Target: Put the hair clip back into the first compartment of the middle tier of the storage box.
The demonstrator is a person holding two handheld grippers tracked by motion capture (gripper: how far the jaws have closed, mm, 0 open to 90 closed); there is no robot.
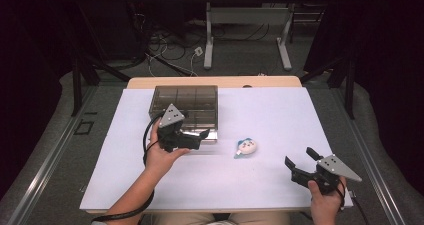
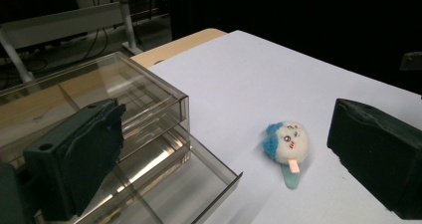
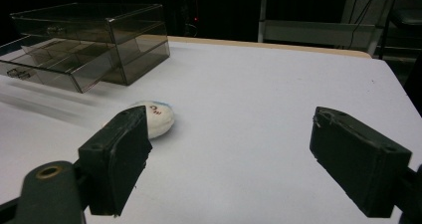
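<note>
Both tools gape: left tool (image 1: 200, 136) by drawer (image 1: 202, 130), right tool (image 1: 300, 165) low.

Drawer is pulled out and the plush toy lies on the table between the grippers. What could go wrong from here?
The left gripper hangs open right at the open drawer of the clear box; a careless swing could knock the drawer or shift the box. The plush toy is small, round and soft, so the open right gripper might nudge it away rather than grasp it.

Counted on the white table (image 1: 280, 110): 1 clear drawer box (image 1: 186, 105) w/ 1 drawer (image 2: 164, 184) pulled out, 1 small plush toy (image 1: 246, 146). 2 grippers are held, left (image 1: 202, 134) & right (image 1: 299, 161).
</note>
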